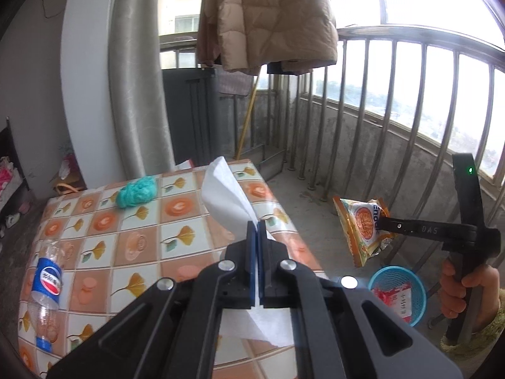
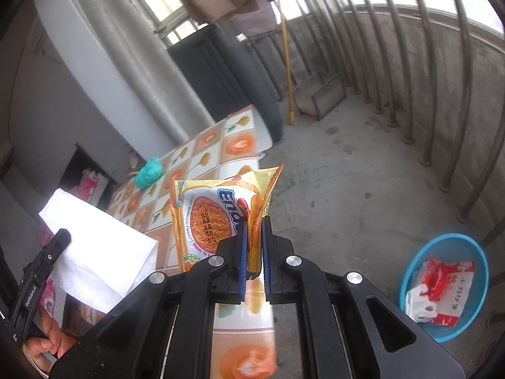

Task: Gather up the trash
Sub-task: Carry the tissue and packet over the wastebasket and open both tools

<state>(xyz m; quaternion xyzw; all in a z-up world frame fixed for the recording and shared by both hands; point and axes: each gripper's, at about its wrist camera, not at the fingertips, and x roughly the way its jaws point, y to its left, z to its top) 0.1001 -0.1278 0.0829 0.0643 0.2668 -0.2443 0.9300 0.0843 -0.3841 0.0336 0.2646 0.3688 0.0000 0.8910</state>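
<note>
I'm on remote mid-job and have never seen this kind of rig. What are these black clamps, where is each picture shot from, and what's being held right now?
No robot here: a person holds a two-finger clamp in each hand, with a camera looking along its fingers. One picture comes from the left gripper, shut on a white tissue. The other comes from the right gripper, shut on a yellow noodle wrapper. The left view also shows the right hand on its handle. On the tiled table lie a crushed plastic bottle and a teal ball of yarn. On the floor stands a blue basket, already holding a red and white wrapper.
</note>
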